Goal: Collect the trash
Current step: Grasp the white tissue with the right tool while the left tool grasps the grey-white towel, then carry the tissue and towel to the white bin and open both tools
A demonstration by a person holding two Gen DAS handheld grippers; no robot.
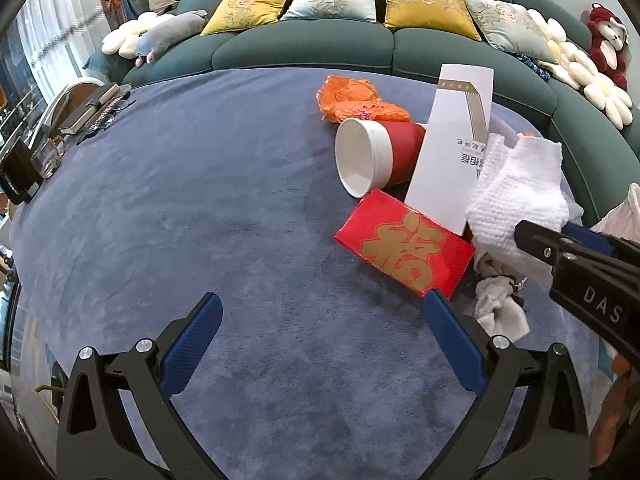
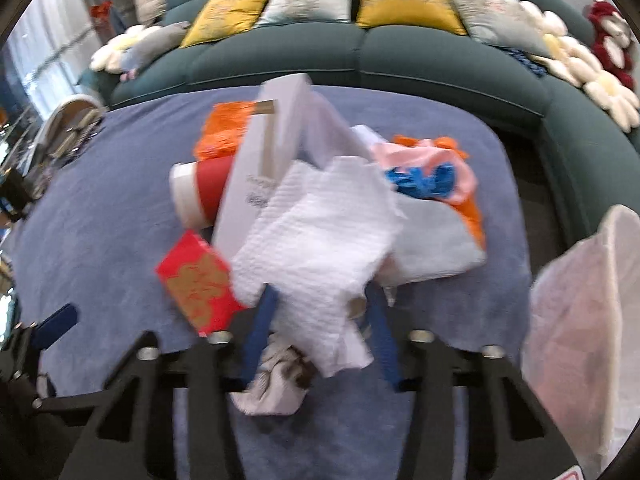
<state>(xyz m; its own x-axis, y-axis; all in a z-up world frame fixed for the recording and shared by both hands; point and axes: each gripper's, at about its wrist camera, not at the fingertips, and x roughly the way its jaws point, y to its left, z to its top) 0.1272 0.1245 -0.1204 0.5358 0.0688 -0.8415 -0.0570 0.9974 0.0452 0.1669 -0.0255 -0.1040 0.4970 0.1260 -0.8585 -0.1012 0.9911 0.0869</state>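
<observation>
Trash lies on a blue cloth-covered table (image 1: 200, 208). My right gripper (image 2: 324, 312) is shut on a white paper towel (image 2: 320, 248) and holds it above the table; it also shows in the left wrist view (image 1: 516, 196). Beside it are a red box with a gold character (image 1: 404, 248), a tipped red paper cup (image 1: 376, 156), a white carton (image 1: 452, 148), an orange wrapper (image 1: 356, 98) and a crumpled soiled tissue (image 1: 500, 304). My left gripper (image 1: 320, 340) is open and empty, low over the cloth left of the box.
A white plastic bag (image 2: 584, 340) hangs open at the right. More orange, pink and blue wrappers (image 2: 436, 176) lie behind the towel. A green sofa (image 1: 320, 44) with cushions curves behind the table. Books and glassware (image 1: 80, 120) sit at the far left edge.
</observation>
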